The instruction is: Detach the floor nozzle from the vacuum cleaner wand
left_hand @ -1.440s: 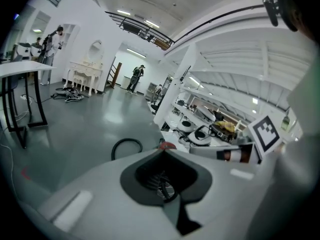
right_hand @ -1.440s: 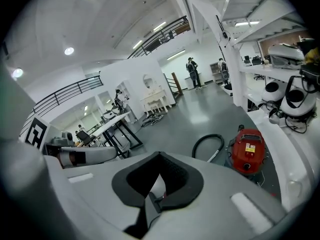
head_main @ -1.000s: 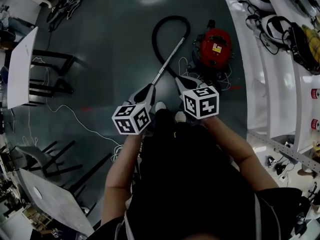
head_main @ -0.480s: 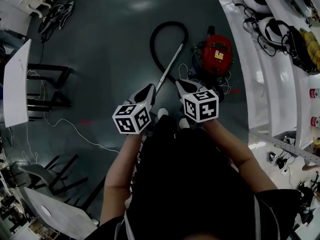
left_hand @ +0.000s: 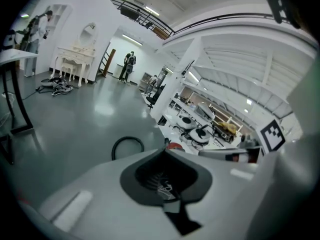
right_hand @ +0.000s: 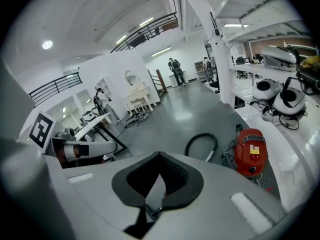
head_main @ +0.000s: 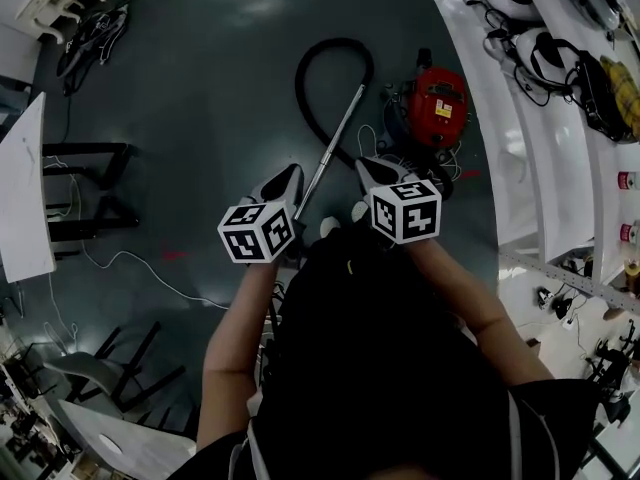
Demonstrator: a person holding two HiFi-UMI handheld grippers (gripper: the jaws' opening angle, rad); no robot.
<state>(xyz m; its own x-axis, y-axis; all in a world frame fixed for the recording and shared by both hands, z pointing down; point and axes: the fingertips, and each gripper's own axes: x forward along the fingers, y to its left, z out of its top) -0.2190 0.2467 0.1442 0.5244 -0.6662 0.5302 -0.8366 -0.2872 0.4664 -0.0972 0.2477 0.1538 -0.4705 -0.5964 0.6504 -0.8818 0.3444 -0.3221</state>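
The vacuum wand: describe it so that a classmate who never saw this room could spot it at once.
On the dark grey floor, find the red vacuum cleaner. Left of it a black hose loops. The wand is the one straight, shiny metal tube, slanting down-left from that loop's end in the head view.

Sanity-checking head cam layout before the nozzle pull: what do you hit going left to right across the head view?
White tabletop → left tool → vacuum wand → right tool → white shelving. Red vacuum overlaps the right tool, so it's omitted.
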